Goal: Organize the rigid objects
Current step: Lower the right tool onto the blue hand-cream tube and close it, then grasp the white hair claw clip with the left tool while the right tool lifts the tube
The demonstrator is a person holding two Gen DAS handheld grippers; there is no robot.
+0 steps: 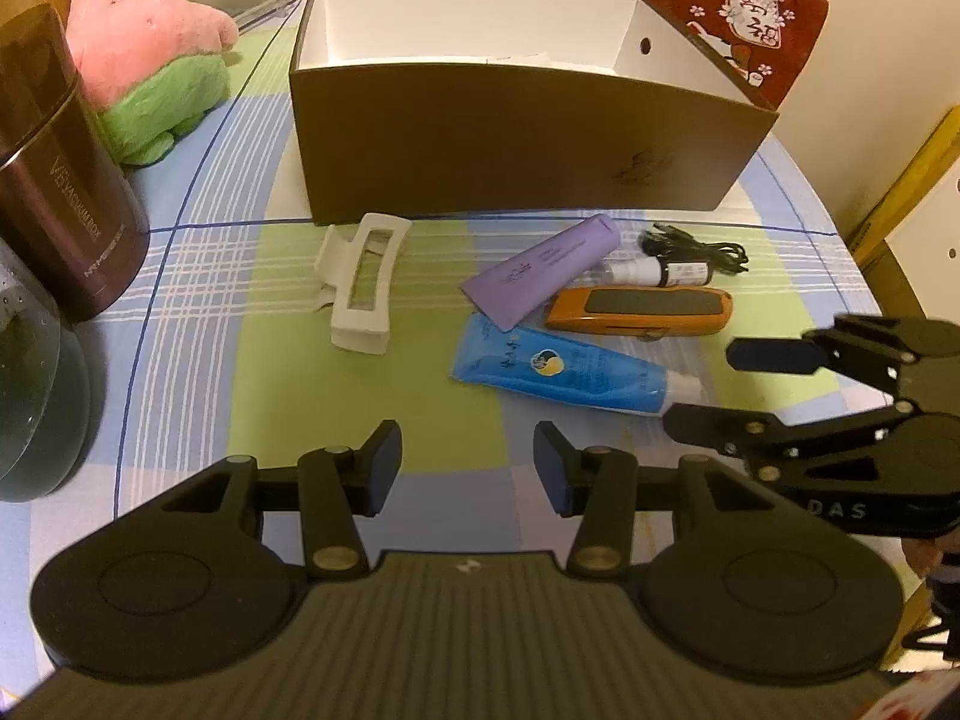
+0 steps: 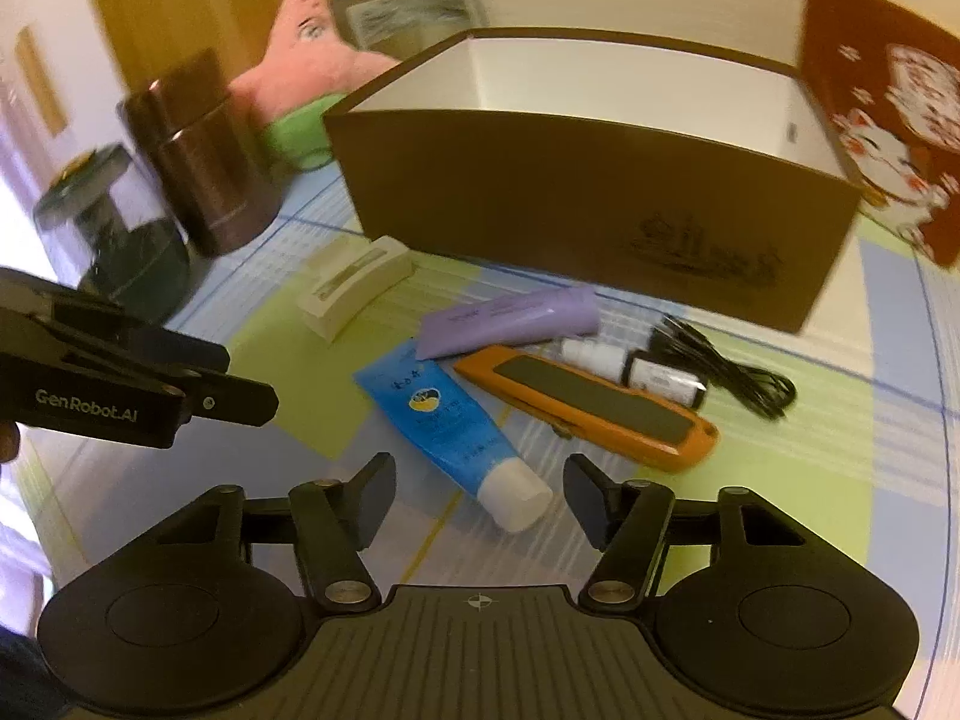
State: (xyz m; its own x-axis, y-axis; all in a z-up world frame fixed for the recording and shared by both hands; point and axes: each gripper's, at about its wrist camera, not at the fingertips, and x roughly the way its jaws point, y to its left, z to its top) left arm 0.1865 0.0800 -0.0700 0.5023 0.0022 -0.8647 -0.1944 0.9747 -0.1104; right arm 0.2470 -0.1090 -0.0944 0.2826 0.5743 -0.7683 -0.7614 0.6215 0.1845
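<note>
An open brown box (image 1: 510, 144) with a white inside stands at the back of the checked cloth. In front of it lie a white hair claw (image 1: 360, 288), a purple tube (image 1: 540, 276), a blue tube (image 1: 558, 369), an orange utility knife (image 1: 642, 312), a small white bottle (image 1: 654, 270) and a black cable (image 1: 696, 246). My left gripper (image 1: 468, 468) hangs open over bare cloth, short of the claw and the blue tube. My right gripper (image 2: 480, 498) is open; the blue tube's white cap (image 2: 516, 498) lies between its fingers, and the pads do not touch it.
A dark brown canister (image 1: 66, 180) and a glass jar (image 1: 30, 390) stand at the left edge. A pink and green plush star (image 1: 144, 54) sits behind them. A red board with a lucky cat (image 1: 738, 18) leans behind the box. The left gripper (image 2: 246, 378) shows at the left of the right wrist view.
</note>
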